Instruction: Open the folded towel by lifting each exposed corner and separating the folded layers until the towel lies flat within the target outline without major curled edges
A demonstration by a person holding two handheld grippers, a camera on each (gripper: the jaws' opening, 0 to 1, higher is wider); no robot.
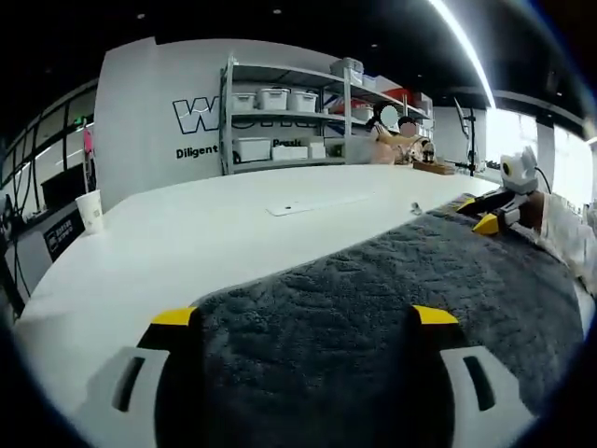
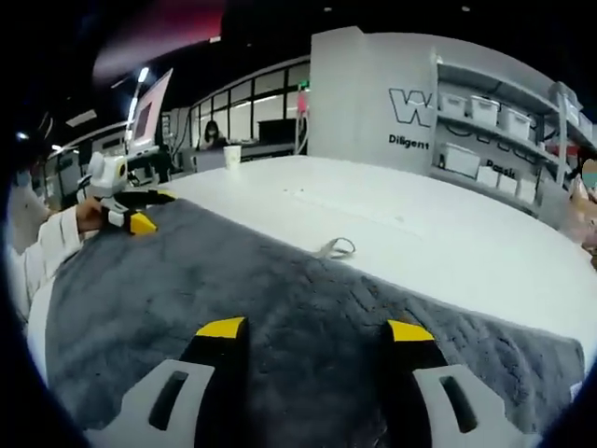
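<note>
Towel (image 1: 392,299) spread on white table (image 1: 187,243); shelving (image 1: 289,112) behind

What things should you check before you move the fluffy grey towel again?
1. Left gripper has towel between its jaws: ok, grey towel fills the gap.
2. Right gripper has towel between its jaws: ok; whether either gripper actually pinches it, cannot tell.
3. Towel lies flat: cannot tell, near edges are hidden.
4. Towel sits inside the target outline: cannot tell, no outline visible on the white table.
5. Paper cup is away from the towel: ok.
6. Towel's hanging loop lies free on the table: ok.
</note>
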